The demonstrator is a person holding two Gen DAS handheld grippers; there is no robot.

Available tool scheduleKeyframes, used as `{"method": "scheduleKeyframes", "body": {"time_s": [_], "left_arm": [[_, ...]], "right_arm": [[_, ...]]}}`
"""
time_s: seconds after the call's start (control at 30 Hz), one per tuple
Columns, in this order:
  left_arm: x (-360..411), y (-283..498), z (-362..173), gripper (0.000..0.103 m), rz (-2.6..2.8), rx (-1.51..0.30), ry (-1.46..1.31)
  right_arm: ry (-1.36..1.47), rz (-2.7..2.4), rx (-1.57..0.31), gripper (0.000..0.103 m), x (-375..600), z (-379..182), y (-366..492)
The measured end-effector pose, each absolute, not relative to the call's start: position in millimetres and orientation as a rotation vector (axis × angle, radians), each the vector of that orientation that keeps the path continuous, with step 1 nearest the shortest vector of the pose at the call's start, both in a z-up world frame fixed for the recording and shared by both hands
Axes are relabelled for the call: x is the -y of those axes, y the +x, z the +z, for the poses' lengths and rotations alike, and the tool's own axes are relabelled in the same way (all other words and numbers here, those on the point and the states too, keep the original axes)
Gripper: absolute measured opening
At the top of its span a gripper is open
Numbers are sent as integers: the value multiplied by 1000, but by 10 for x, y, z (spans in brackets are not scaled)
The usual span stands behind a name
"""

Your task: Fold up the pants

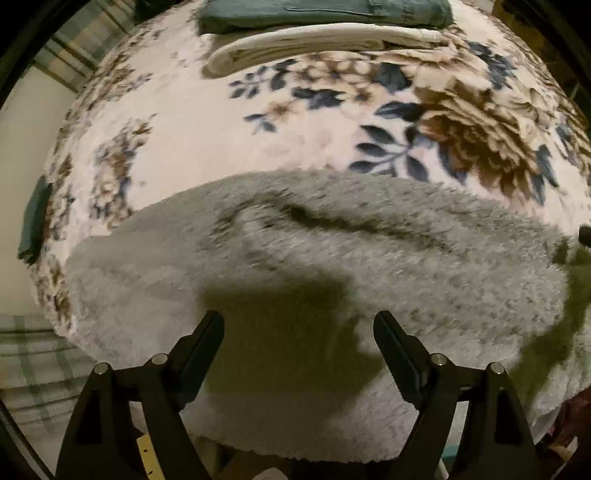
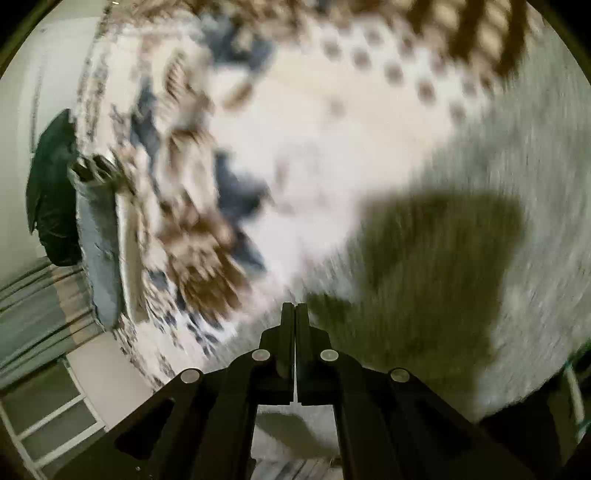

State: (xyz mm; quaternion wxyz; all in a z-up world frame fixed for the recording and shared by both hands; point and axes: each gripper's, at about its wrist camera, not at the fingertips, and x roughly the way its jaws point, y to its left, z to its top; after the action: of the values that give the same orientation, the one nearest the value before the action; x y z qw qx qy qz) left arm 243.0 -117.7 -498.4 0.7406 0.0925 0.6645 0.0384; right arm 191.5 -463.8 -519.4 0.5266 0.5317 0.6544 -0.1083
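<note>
Below the left gripper (image 1: 298, 321), in the left wrist view, the grey fleece pants (image 1: 314, 266) lie spread flat on the floral blanket (image 1: 177, 122), filling the lower half of the picture; the gripper's black fingers (image 1: 207, 339) stand wide apart with nothing between them, and their shadow falls on the fleece just beyond the tips. A long dark crease runs across the pants beyond that shadow. Past the far edge of the pants the blanket shows bare, and at its far end lie two folded garments touching each other – a cream one (image 1: 314, 46) nearer the pants and a blue-grey one (image 1: 325, 14) behind it. A small dark green cloth (image 1: 35, 221) sits at the blanket's edge, left of the pants. Seen from the right wrist, much is smeared by blur: the right gripper (image 2: 294, 314) has its jaws pressed together, empty, no cloth caught between the tips. The pants (image 2: 480, 258) lie to the right of and beneath the fingertips – the gripper's shadow dark upon them – while the blanket (image 2: 295, 147) spreads beyond and to the left. Far left of the pants, at the blanket's edge, the folded stack (image 2: 107, 251) shows on end.
</note>
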Motion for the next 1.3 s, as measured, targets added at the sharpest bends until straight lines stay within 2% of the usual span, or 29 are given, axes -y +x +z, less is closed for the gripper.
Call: {"method": "scheduleKeyframes", "body": {"time_s": [0.1,0.13,0.17,0.2,0.23,0.43,0.47,0.5,0.53,0.57,0.6,0.63,0.73,0.97,1.1,1.13,1.17,1.2,1.27,1.3], "left_arm": [[1312,2499,-5004,83,29,-1448,228],[1384,2516,-4991,83,-12,-1430,248],[1468,2531,-4976,83,-62,-1405,285],[1543,2542,-4977,83,-101,-1386,329],[1630,2553,-4992,83,-160,-1370,373],[2096,2591,-5296,82,-437,-1327,653],[2129,2599,-5341,77,-460,-1324,670],[2151,2615,-5387,70,-477,-1322,679],[2168,2632,-5421,44,-506,-1326,672],[2175,2641,-5428,18,-527,-1325,663],[2181,2646,-5422,10,-541,-1319,660],[2194,2652,-5397,4,-548,-1308,661],[2217,2696,-5263,0,-548,-1274,640],[2077,2934,-5083,0,-498,-1254,591],[1988,3105,-5067,0,-446,-1266,573],[1980,3128,-5087,3,-439,-1278,563],[1973,3156,-5084,4,-419,-1295,543],[1903,3194,-5045,4,-396,-1298,519],[1808,3184,-4930,4,-382,-1309,441],[1773,3169,-4885,4,-374,-1311,416]], "right_arm": [[1125,-34,-1640,1,4661,-5096,2146],[969,75,-1698,10,4579,-5032,2240],[797,172,-1730,38,4472,-4950,2281],[635,234,-1756,52,4390,-4894,2287],[483,275,-1781,60,4293,-4875,2290],[-13,480,-1857,60,3960,-5092,2166],[-56,478,-1863,59,3951,-5138,2152],[-76,480,-1862,57,3952,-5165,2150],[-82,473,-1843,45,3971,-5169,2157],[-79,466,-1832,23,3981,-5171,2170],[-71,453,-1826,13,3979,-5170,2161],[-39,432,-1828,11,4011,-5167,2183],[38,367,-1795,7,4107,-5095,2262],[149,236,-1684,6,4309,-4766,2418],[217,216,-1693,6,4387,-4799,2509],[246,203,-1704,6,4411,-4857,2515],[267,201,-1714,10,4420,-4910,2519],[274,211,-1738,16,4435,-4953,2521],[319,200,-1756,49,4430,-4978,2388],[371,197,-1736,56,4509,-4922,2318]]}}
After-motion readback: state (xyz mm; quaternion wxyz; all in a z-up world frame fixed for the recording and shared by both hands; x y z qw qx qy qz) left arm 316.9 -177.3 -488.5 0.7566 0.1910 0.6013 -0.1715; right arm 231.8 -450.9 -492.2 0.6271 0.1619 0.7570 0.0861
